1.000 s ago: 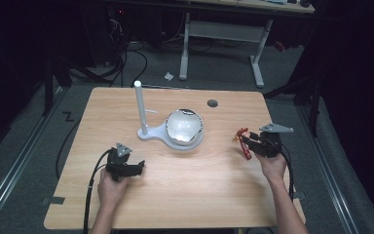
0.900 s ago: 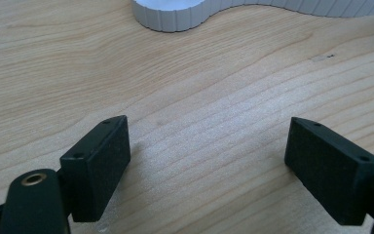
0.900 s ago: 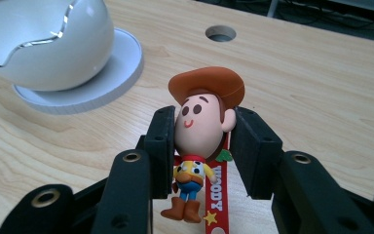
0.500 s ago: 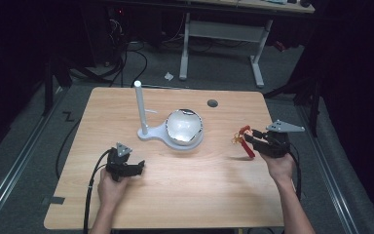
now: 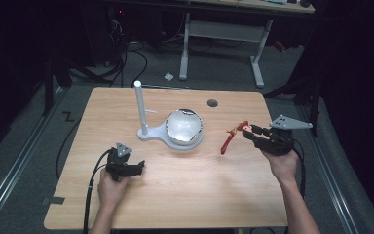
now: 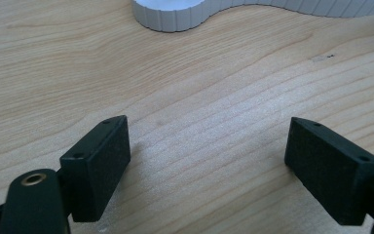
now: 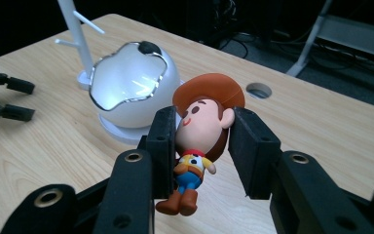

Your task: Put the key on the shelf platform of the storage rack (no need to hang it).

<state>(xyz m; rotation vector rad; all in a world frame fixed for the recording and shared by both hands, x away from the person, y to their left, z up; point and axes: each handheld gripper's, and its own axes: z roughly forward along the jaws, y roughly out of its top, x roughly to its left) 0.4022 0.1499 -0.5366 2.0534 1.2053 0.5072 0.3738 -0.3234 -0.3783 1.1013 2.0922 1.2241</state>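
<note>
A small cowboy figure (image 7: 204,122) with a brown hat is pinched at the head between the pads of my right gripper (image 7: 203,127), which is shut on it. In the high view this right gripper (image 5: 247,130) hangs above the table's right side, and the figure (image 5: 239,129) trails a red strap (image 5: 226,144) downward. My left gripper (image 5: 135,168) rests low at the front left. Its jaws stand wide open over bare wood (image 6: 209,151) with nothing between them. It also appears far off at the left edge as the left gripper (image 7: 5,97).
A white stand (image 5: 158,134) sits mid-table with an upright pole (image 5: 139,105) and a glossy white dome (image 5: 184,126) on its base. The wooden table (image 5: 185,195) has a cable hole (image 5: 212,103) at the back. A desk frame stands on the floor beyond.
My right gripper has risen off the table with the cowboy figure, and the red strap now dangles free. The left gripper has stayed in place.
</note>
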